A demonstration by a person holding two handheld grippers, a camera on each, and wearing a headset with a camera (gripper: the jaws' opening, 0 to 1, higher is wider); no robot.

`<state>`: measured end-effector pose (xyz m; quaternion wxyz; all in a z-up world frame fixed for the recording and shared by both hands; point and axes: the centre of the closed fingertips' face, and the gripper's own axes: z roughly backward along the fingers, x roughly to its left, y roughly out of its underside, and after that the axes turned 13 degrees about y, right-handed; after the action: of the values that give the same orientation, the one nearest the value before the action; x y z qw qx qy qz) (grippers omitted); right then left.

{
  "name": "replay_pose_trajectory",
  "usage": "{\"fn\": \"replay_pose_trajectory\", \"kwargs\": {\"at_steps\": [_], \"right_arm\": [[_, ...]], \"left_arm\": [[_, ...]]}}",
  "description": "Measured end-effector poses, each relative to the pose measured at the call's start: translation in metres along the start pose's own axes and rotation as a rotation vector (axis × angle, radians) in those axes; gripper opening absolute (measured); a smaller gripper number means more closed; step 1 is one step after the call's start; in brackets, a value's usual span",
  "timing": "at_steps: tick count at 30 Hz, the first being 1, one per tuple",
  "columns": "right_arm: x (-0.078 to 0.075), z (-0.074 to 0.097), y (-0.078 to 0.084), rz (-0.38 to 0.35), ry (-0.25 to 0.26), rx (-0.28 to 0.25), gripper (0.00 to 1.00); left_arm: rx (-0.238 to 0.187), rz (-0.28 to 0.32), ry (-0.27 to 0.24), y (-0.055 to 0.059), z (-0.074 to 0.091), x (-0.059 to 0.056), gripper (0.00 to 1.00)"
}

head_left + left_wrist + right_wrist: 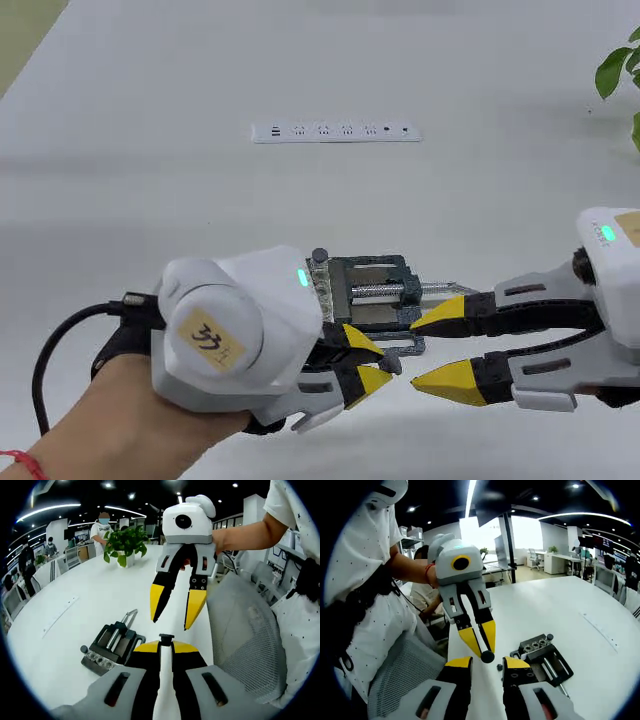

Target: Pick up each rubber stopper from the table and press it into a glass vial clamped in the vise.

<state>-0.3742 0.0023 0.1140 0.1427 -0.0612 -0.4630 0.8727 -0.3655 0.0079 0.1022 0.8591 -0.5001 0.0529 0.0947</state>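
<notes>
At the left of the head view a black cable (55, 345) is seen running to the left gripper (383, 362), which is gripped by a hand (130, 410) with a red cord (15, 458) at the wrist. A tan sticker (212, 340) is fixed to this gripper's white housing. "33" can be read on it in handwriting, followed by a mark that cannot be made out. The jaws of this gripper are closed on a small dark rubber stopper (391, 366), held close to the near side of the vise (375, 272). The vise is set on the white table (150, 150) between the two grippers. A row of glass vials (323, 290) is clamped at its left end, and a dark round cap (319, 256) is seen at the far end of that row — whether it is seated in a vial cannot be told. Farther back a white power strip (335, 131) is laid flat. To the right, the right gripper (413, 352) is held with its jaws apart and nothing between them. A tan label (630, 226) on it is cut off by the frame edge — no writing can be read. Green leaves (620, 70) are seen at the upper right corner.
</notes>
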Motion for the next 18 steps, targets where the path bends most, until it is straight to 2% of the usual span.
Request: {"fn": "replay_pose_trajectory", "kwargs": {"at_steps": [9,18], "right_arm": [[0.0043,-0.0029,-0.0009,-0.002,-0.021,0.008,0.11],[0.0063,-0.0030,-0.0013,-0.002,-0.028,0.012,0.11]], "left_arm": [[-0.010,-0.013,0.007,-0.0060,0.0002,-0.0024,0.04],[-0.008,-0.023,0.014,-0.0084,-0.0014,-0.0051,0.04]]}}
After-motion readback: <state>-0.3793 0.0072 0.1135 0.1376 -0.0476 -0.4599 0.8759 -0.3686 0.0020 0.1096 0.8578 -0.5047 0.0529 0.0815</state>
